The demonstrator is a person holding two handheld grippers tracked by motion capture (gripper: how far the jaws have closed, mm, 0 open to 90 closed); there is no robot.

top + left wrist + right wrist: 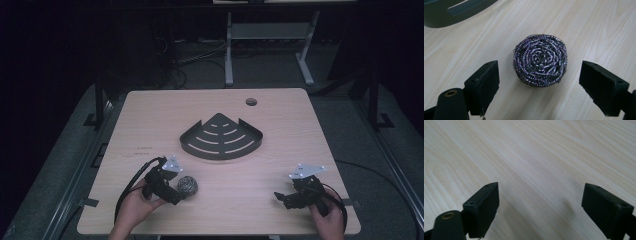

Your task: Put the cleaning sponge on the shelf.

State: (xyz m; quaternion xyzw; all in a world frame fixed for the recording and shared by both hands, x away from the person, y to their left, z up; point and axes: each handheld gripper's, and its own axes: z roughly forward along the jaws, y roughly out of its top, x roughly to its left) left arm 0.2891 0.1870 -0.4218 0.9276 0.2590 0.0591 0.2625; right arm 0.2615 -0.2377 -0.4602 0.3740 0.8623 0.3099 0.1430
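Observation:
A round steel-wool scourer (540, 60) lies flat on the light wood table, seen in the high view (188, 185) near the front left. My left gripper (177, 192) (539, 87) is open, its two black jaws standing wide on either side of the scourer without touching it. A dark fan-shaped slotted corner shelf (221, 137) rests at the table's middle, its edge showing in the left gripper view (451, 12). My right gripper (282, 198) (540, 207) is open over bare wood at the front right, with nothing between its jaws.
The table (280, 115) has a round cable hole (251, 102) at the back. A white-legged desk frame (270, 45) and cables stand on the dark floor behind. The table's edges drop off on all sides.

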